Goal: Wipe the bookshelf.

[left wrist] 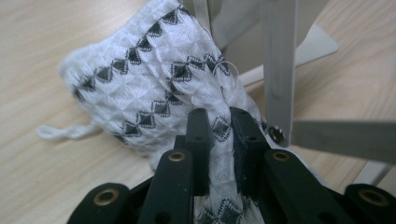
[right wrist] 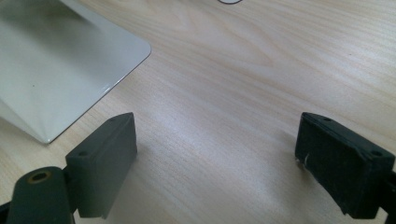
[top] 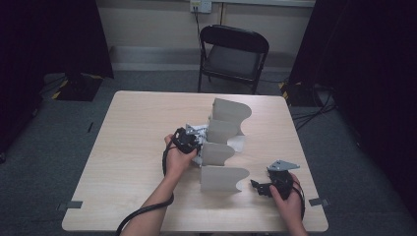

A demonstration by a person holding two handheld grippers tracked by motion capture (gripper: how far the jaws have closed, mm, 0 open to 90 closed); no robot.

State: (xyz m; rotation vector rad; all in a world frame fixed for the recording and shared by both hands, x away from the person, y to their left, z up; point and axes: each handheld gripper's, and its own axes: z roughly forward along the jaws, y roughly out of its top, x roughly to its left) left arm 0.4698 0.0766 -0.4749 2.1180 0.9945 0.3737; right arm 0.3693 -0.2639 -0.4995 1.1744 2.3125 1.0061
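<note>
The right gripper [top: 259, 187] rests near the tabletop's [top: 133, 147] front edge, jaws spread wide with nothing between them, just beside the nearest panel of a grey rack [top: 223, 178] with 4 curved dividers. Farther in, the left gripper [left wrist: 219, 140] is clenched on a white cloth [left wrist: 140, 88] with black diamonds, bunched against the rack's left side. A black folding chair [top: 233, 56] stands beyond the tabletop.
</note>
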